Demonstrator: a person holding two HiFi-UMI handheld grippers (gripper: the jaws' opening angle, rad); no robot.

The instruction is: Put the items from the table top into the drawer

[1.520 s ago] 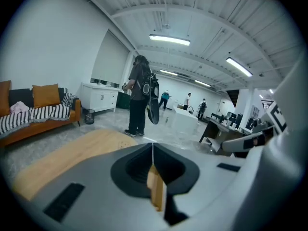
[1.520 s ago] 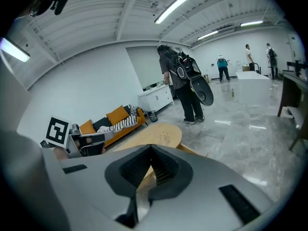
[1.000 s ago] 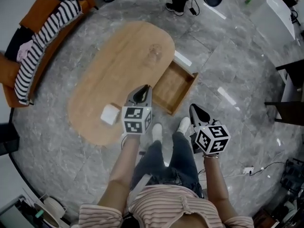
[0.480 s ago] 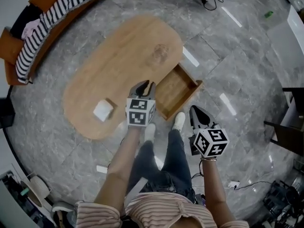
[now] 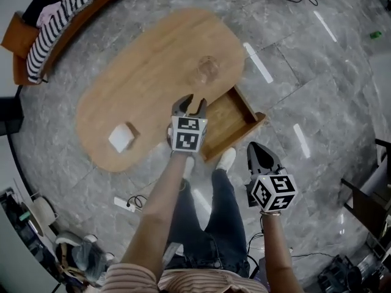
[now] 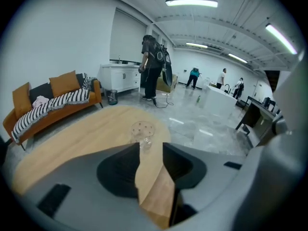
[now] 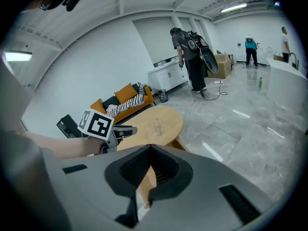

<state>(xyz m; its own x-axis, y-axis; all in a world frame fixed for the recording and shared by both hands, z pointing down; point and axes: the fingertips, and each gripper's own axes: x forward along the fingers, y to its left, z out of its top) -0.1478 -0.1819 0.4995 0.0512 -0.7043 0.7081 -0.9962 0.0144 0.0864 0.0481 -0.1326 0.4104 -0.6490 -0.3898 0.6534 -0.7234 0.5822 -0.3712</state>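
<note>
A clear glass (image 5: 208,69) stands on the far end of the oval wooden table (image 5: 153,60), and a small white box (image 5: 121,137) lies near its front left edge. The drawer (image 5: 227,118) is pulled out on the table's right side and looks empty. My left gripper (image 5: 190,104) hovers over the table's near edge beside the drawer; its jaws have just been opening and nothing is between them. In the left gripper view the glass (image 6: 143,133) lies beyond the open left gripper (image 6: 151,148). My right gripper (image 5: 259,155) hangs over the floor, right of the drawer, shut and empty.
An orange sofa (image 5: 18,29) with a striped blanket stands at the far left. A power strip (image 5: 124,204) with its cable lies on the floor near my feet. A person (image 6: 154,66) stands beyond the table, and others are farther back by white counters.
The left gripper has moved forward to the table's edge by the drawer and its jaws have opened. The right gripper has also moved forward and lower, still shut.
</note>
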